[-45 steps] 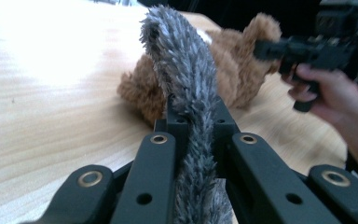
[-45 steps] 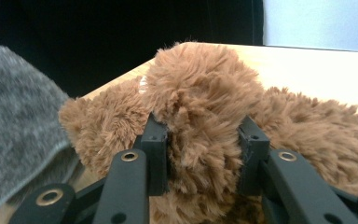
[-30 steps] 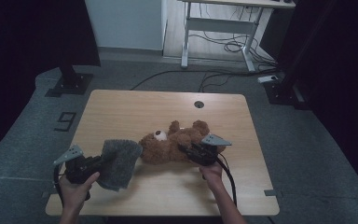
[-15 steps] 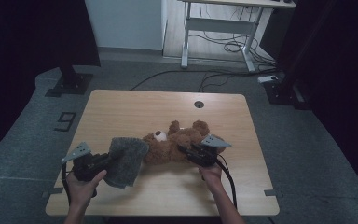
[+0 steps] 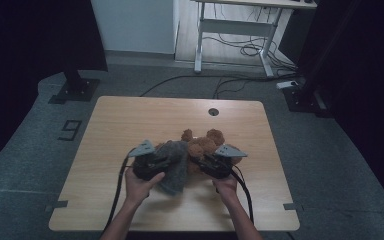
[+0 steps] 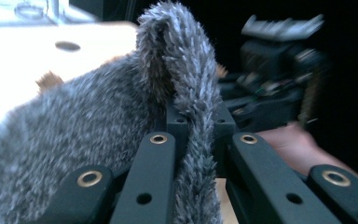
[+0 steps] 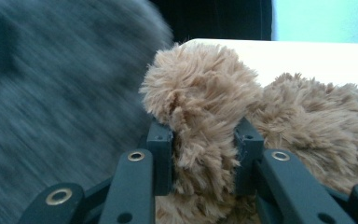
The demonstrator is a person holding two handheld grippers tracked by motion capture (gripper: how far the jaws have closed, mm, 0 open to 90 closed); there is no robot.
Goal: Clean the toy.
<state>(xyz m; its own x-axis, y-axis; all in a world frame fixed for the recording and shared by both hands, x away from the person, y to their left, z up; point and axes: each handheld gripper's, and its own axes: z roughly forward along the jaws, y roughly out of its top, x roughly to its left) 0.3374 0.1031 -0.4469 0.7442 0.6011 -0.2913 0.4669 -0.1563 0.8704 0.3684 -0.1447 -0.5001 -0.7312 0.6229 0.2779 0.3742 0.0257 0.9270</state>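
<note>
Since a second ago, the left tool has carried its pinched grey fur cloth rightward across the wooden worktop against the brown teddy bear. Right tool, jaws just closing, clamps the bear's limb. Floor marking "9" lies left.

A lab or studio: the wooden tabletop stands on grey carpet between black curtains, with a stand base at 10 o'clock and cables under a desk at 12.
</note>
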